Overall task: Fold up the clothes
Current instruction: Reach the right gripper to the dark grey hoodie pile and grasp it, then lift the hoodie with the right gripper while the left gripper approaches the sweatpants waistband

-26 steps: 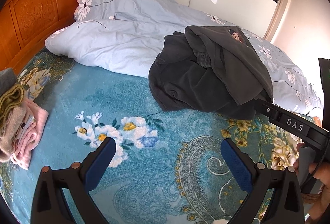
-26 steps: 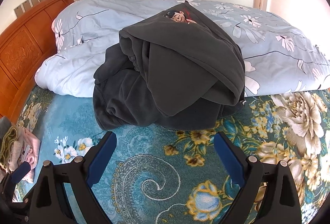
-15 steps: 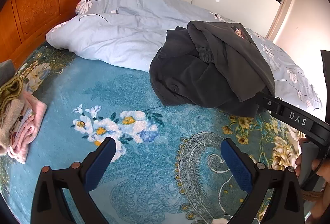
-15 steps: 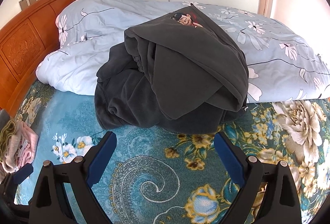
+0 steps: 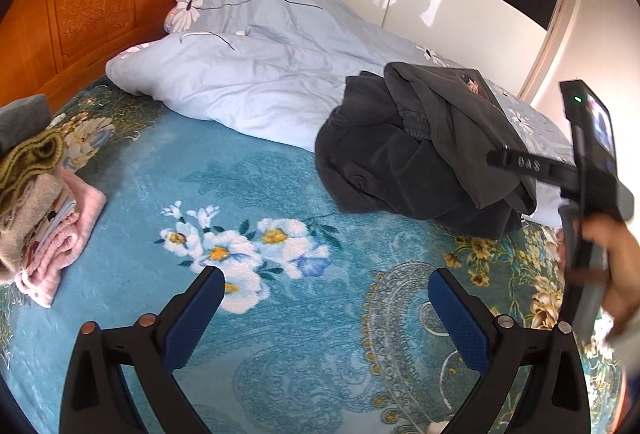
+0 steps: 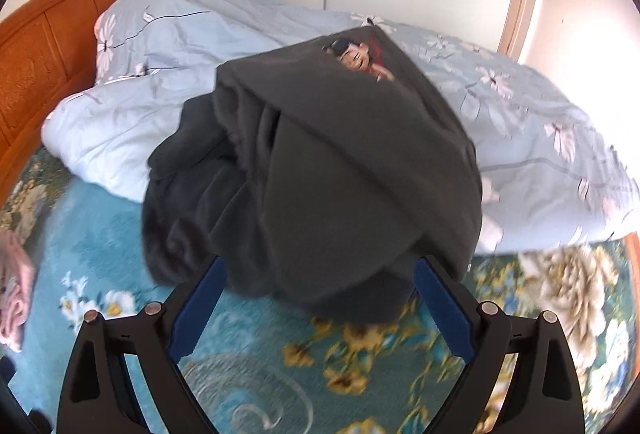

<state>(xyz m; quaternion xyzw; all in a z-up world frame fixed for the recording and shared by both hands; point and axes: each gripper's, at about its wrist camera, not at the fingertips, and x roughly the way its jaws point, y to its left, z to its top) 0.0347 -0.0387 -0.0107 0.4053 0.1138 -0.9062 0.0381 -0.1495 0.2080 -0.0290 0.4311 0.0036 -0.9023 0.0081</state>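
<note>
dark clothes [image 6: 320, 174] heaped on bed [image 5: 312, 314] | folded stack [image 5: 44, 202] apart

Bright daylight; glare on the glossy white wardrobe [image 5: 420, 10]. Below it, the right wrist view smears with motion blur; fisheye edges bend, corners black.

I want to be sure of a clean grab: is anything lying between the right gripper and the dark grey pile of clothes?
Nothing visible does. The right gripper is open and already at the near edge of the dark grey pile; only bare teal bedspread shows beneath it.
</note>
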